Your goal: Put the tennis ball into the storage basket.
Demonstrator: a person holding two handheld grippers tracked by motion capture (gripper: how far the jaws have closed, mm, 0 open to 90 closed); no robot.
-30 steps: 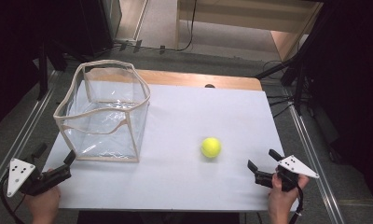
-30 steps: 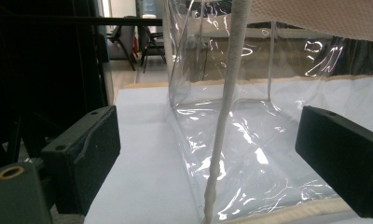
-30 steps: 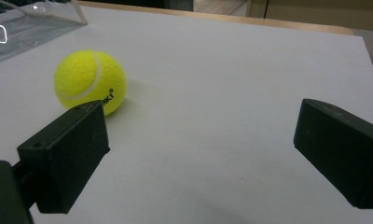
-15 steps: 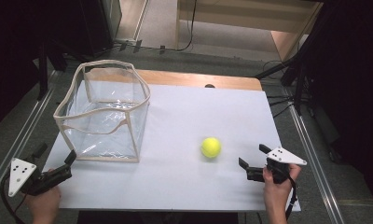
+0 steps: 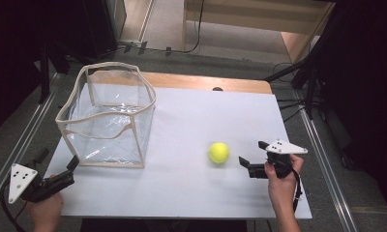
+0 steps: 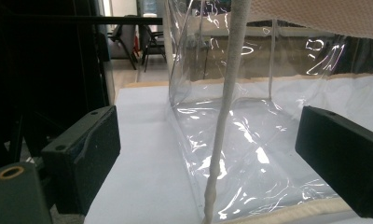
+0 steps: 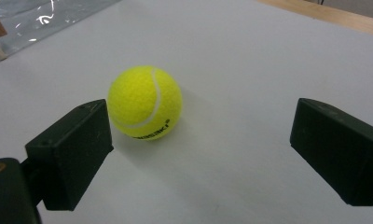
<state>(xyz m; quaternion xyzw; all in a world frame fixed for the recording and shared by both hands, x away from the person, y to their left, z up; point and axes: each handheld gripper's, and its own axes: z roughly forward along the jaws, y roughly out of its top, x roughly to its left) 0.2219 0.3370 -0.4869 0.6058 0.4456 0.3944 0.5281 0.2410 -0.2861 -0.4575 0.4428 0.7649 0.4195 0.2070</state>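
Ball (image 5: 218, 152) on worktop (image 5: 191, 188): light, felted, springy, rolls | grip across its middle | right hand-held gripper (image 5: 253, 157) just beside ball, jaws apart | left hand-held gripper (image 5: 57, 170) far from ball, jaws apart

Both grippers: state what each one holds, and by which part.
Nothing is held. The right gripper is open just short of the tennis ball; the left gripper is open facing the clear bag.

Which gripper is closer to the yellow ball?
The right gripper. Its open jaws sit just beside the tennis ball, not touching it. The left gripper is far across the table, open, at the near corner of the clear bag.
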